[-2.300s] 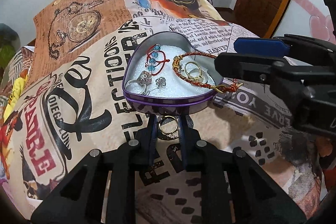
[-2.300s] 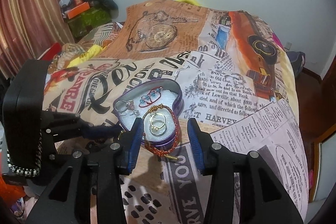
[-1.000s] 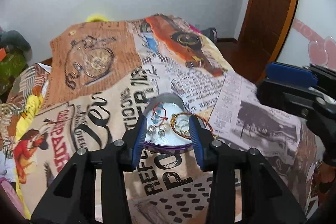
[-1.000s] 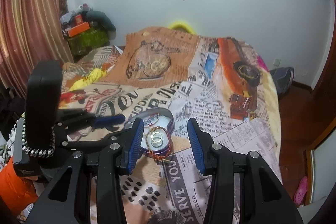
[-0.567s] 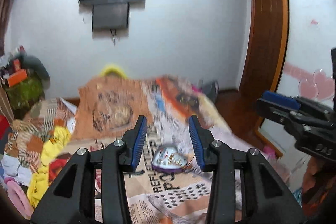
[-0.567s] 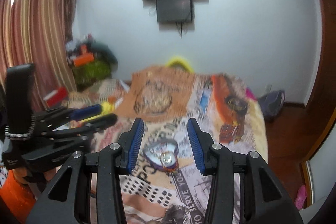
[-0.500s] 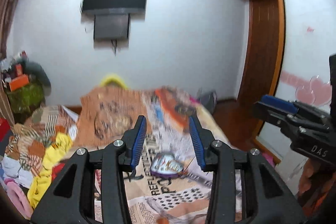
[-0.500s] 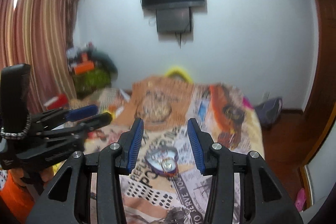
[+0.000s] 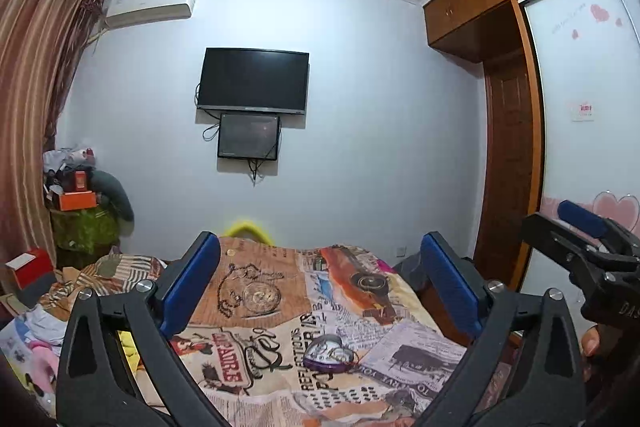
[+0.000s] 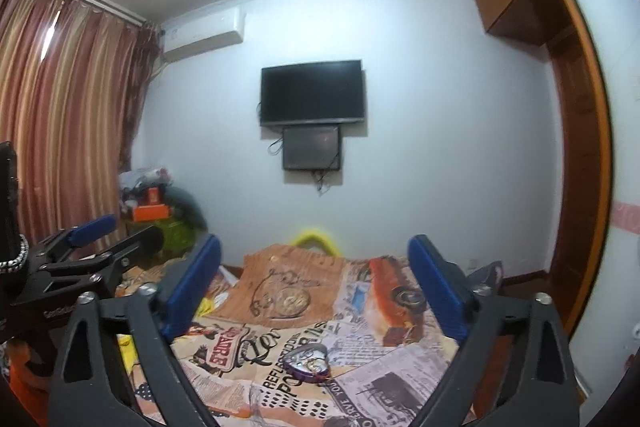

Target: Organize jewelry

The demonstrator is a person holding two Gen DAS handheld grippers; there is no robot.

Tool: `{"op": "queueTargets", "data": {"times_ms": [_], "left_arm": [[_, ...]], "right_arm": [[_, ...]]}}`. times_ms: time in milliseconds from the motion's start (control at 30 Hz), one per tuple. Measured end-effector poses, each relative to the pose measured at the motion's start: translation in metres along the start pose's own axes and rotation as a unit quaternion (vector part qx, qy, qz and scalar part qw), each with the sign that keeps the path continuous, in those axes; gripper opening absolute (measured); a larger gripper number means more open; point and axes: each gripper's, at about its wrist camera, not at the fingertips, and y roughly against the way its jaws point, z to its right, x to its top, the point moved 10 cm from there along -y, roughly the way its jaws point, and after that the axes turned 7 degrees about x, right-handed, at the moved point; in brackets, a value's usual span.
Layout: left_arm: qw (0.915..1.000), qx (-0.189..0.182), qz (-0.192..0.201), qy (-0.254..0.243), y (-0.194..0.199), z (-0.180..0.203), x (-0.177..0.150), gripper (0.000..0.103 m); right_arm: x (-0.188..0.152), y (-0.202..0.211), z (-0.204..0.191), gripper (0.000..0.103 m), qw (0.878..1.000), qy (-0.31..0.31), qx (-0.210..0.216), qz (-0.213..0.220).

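Both grippers (image 9: 320,287) (image 10: 314,287) raised, jaws just opened, one heart tin (image 9: 329,351).

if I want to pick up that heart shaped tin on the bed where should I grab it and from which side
Grip the heart tin by its purple side wall, probably across the two flanks where the heart narrows toward its tip. Come from above and the near side: it lies flat and open on the soft bedspread with jewelry inside, so keep it level. Both the left gripper and right gripper are open and empty.

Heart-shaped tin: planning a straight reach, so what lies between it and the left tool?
Only bare newspaper-print bedspread lies between the heart-shaped tin and the left tool, as its own wrist view shows.
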Motion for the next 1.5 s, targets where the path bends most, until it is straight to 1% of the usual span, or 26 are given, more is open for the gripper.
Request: {"op": "queueTargets", "data": {"times_ms": [67,200,433,500,967,1500], "left_arm": [[1.0,0.001,-0.005,0.001,0.001,0.0,-0.005,0.101],[0.9999,-0.001,-0.012,0.005,0.005,0.003,-0.008,0.101],[0.9999,0.003,-0.015,0.003,0.011,0.002,-0.008,0.101],[0.9998,0.004,-0.017,0.001,0.009,0.002,-0.01,0.101],[0.9992,0.009,-0.039,0.002,-0.002,0.001,-0.025,0.101],[0.9991,0.005,-0.043,0.0,-0.005,0.004,-0.027,0.101]], "right_arm": [[-0.002,0.001,-0.001,0.103,1.0,-0.001,-0.014,0.003],[-0.006,0.005,-0.005,0.103,1.0,0.0,-0.021,0.002],[-0.009,0.01,-0.006,0.103,1.0,0.009,-0.023,-0.007],[-0.01,0.016,-0.005,0.103,1.0,0.008,-0.025,-0.008],[-0.021,0.016,0.0,0.103,0.999,-0.007,-0.025,-0.026],[-0.021,0.019,0.004,0.103,0.999,-0.013,-0.028,-0.033]]}}
